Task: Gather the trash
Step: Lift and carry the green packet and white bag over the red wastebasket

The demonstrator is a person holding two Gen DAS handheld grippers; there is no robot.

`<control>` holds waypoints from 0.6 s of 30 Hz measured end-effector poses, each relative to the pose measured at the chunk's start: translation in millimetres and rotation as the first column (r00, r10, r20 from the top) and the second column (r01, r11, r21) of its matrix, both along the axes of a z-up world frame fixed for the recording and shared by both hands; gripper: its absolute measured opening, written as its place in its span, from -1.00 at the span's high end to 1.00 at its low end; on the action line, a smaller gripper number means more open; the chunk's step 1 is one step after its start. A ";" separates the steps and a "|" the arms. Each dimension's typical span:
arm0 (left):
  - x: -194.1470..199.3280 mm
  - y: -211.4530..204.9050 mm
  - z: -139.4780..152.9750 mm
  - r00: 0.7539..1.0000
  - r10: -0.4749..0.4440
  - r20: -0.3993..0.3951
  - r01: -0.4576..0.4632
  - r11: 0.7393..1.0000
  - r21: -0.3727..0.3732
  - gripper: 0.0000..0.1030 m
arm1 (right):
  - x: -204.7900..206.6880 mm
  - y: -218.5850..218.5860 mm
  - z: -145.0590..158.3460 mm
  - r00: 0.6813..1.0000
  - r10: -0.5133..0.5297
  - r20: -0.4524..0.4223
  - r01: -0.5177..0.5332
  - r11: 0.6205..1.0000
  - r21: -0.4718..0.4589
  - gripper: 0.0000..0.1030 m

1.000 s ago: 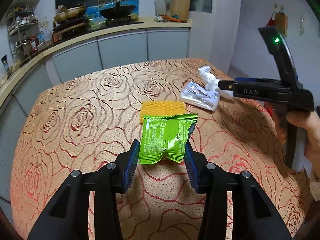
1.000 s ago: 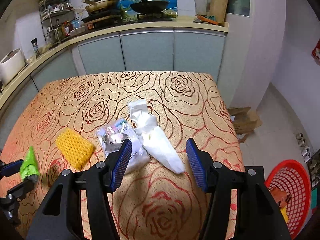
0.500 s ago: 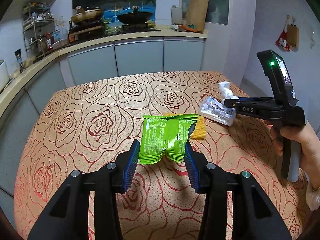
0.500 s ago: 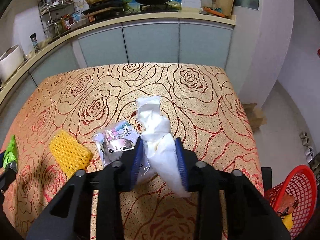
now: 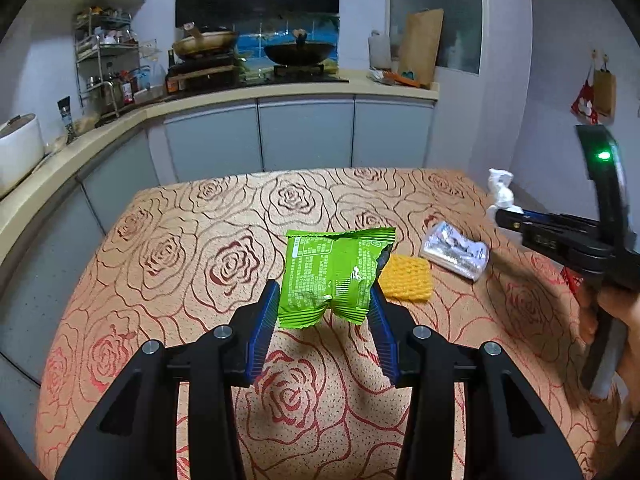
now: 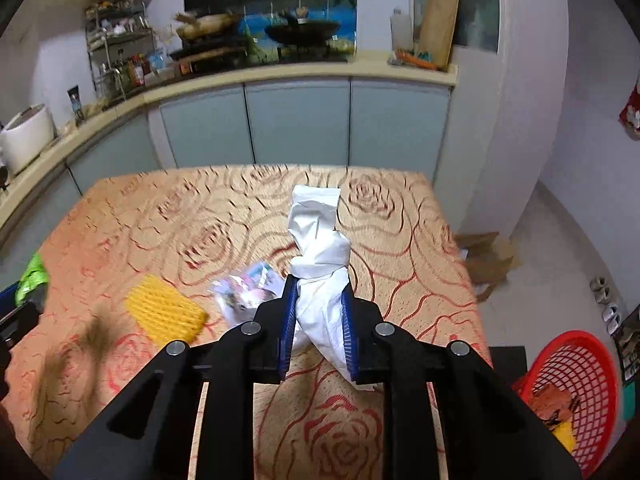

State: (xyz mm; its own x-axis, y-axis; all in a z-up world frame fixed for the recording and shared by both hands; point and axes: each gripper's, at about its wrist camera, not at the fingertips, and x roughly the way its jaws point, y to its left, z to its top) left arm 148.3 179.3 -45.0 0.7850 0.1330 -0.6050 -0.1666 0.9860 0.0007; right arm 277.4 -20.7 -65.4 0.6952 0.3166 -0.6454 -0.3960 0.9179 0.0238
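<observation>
My left gripper is shut on a green snack wrapper, held up off the rose-patterned table. My right gripper is shut on a crumpled white tissue, lifted above the table; in the left wrist view the same tissue sticks up from that gripper at the right, held by a person's hand. A yellow mesh sleeve and a shiny silver wrapper lie on the table. From the left wrist I see the sleeve and wrapper behind the green wrapper.
A red mesh basket with some trash inside stands on the floor at the table's right. A cardboard piece lies on the floor beyond the table corner. Grey kitchen cabinets and a counter run behind the table.
My right gripper closed on the white tissue and raised it off the table. The left gripper rose and turned with the green wrapper still in it.
</observation>
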 end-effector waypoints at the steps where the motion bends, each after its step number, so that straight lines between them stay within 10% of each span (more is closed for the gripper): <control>1: -1.2 -0.6 3.0 1.000 0.002 0.008 -0.002 1.000 0.003 0.18 | -6.5 -1.3 7.3 1.000 0.002 0.018 -0.002 1.000 0.009 0.60; 18: -21.2 -7.0 40.4 0.993 0.064 0.094 -0.064 0.998 -0.002 0.18 | -66.9 -28.8 72.0 0.991 -0.004 0.131 -0.010 0.994 0.105 0.60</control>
